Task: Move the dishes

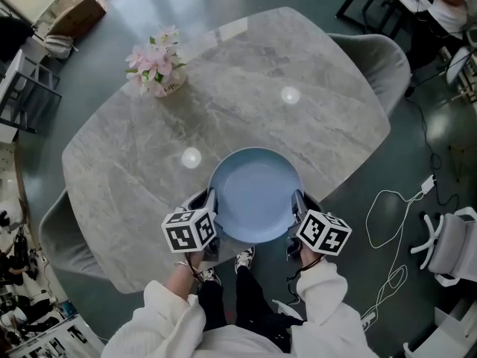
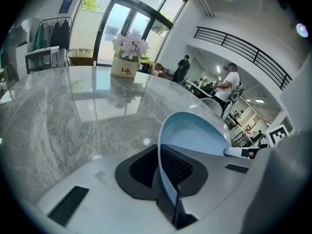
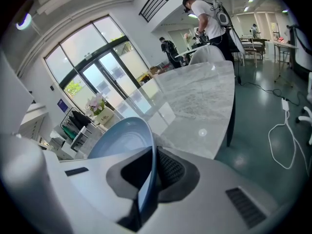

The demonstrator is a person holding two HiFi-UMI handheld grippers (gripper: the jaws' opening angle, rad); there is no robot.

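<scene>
A round light-blue plate (image 1: 255,194) hangs over the near edge of the grey marble table (image 1: 134,162), held from both sides. My left gripper (image 1: 209,209) is shut on the plate's left rim, and the rim (image 2: 165,179) stands pinched between its dark pads. My right gripper (image 1: 297,209) is shut on the right rim, where the plate (image 3: 124,140) runs edge-on between the jaws. Both marker cubes sit close to the plate's near edge. The plate is empty.
A pot of pink flowers (image 1: 156,69) stands at the table's far left. Grey chairs sit at the far right (image 1: 380,58) and near left (image 1: 56,230). A white cable (image 1: 391,230) lies on the floor to the right beside a white office chair (image 1: 455,245). People stand in the background.
</scene>
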